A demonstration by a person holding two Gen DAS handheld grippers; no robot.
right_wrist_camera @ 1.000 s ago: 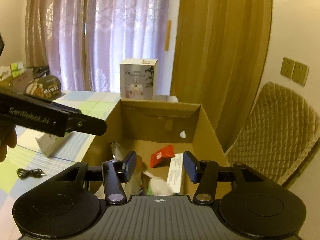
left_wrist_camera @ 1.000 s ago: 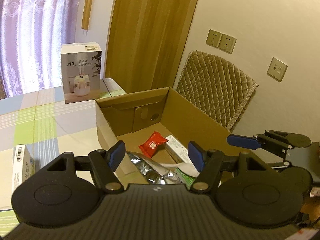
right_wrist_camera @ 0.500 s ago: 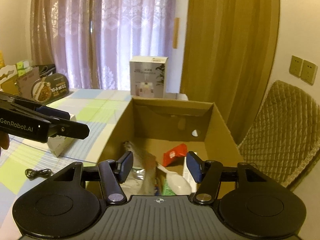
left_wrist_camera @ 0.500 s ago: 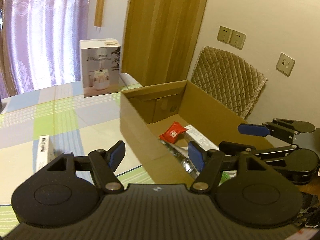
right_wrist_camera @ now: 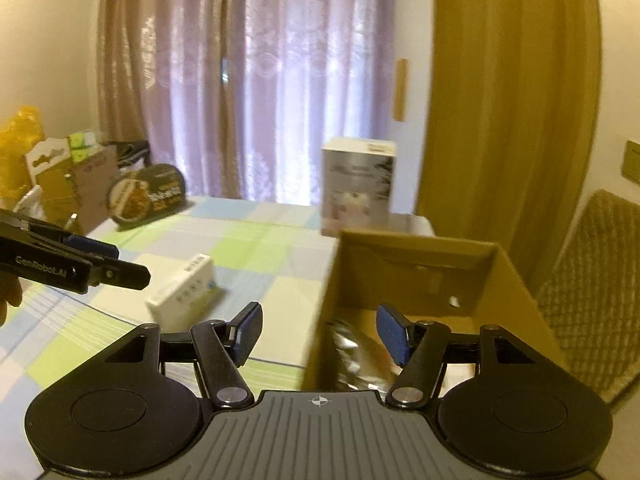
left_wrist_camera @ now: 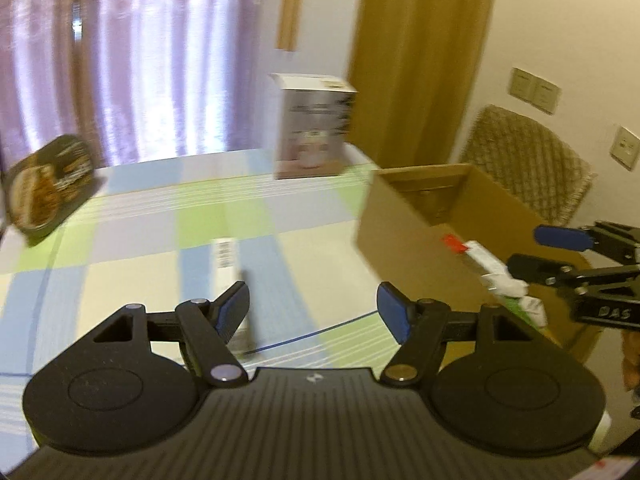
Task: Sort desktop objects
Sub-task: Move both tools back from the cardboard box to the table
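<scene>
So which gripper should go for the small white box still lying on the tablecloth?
Left, probably. The left gripper is open with the small white box just ahead of its fingers; the right gripper faces the cardboard box.

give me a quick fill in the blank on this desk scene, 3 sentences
1. Both the left tongs and the right tongs are ____ and hold nothing.
2. The red packet lies inside the ____ box.
3. The small white box lies on the checked ____.

Missing words: open; cardboard; tablecloth
</scene>
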